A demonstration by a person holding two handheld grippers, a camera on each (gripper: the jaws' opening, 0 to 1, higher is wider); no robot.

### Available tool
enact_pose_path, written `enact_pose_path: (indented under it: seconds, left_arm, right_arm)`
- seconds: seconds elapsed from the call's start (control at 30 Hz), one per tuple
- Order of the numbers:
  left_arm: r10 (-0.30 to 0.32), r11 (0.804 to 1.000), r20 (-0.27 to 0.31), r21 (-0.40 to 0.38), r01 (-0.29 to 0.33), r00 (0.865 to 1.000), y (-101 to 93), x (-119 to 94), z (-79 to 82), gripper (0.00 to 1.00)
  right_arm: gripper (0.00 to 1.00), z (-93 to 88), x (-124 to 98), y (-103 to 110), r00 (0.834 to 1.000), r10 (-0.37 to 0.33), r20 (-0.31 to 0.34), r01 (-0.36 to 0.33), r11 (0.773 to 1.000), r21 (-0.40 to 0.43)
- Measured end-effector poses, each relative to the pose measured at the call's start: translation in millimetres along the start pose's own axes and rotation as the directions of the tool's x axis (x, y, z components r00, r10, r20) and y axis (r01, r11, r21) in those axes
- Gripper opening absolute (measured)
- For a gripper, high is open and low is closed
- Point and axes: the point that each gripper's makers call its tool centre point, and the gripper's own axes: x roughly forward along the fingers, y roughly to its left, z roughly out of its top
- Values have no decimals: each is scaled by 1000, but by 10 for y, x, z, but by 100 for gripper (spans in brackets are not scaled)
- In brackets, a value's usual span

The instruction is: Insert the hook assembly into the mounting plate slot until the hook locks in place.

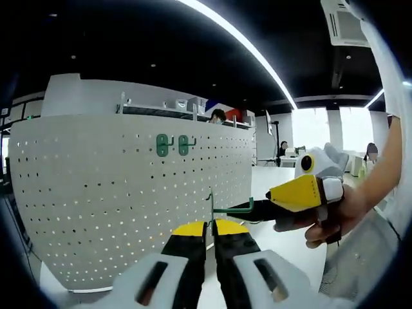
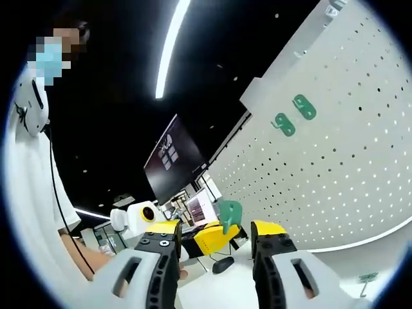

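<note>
Left gripper [image 1: 210, 233] is sitting with jaws nearly together, pinching the thin vertical stem of the green hook [image 1: 222, 209] just in front of the white pegboard [image 1: 96, 206]. Right gripper [image 1: 302, 193] is coming in from the right, held by a hand [image 1: 335, 215], its yellow tip closing on the hook's horizontal arm; grip not fully clear. In the right gripper view its jaws [image 2: 215, 248] are standing apart, with the left gripper's yellow tip and a green piece [image 2: 229, 214] between them. Two green hooks [image 1: 175, 145] are already hanging high on the board.
</note>
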Motion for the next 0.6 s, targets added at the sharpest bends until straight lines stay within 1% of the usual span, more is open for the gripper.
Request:
enact_pose_path:
  seconds: [0.2, 0.3, 0.53, 0.6]
  left_arm:
    - [-1, 1000, 1, -1, 1, 1000, -21, -12, 5, 4]
    - [0, 1000, 2, -3, 0, 1000, -28, -20, 6, 4]
    - [4, 1000, 6, -13, -4, 1000, -35, -26, 6, 4]
    - [2, 1000, 4, -13, -2, 1000, -39, -26, -6, 4]
  right_arm:
    - [31, 20, 48, 11, 1000, 3, 4, -3, 1000, -3]
    - [26, -1, 81, 10, 1000, 5, -11, -5, 1000, 1]
    - [19, -31, 104, 1, 1000, -4, -17, 4, 1000, -6]
    - [19, -34, 107, -8, 1000, -7, -20, 7, 1000, -3]
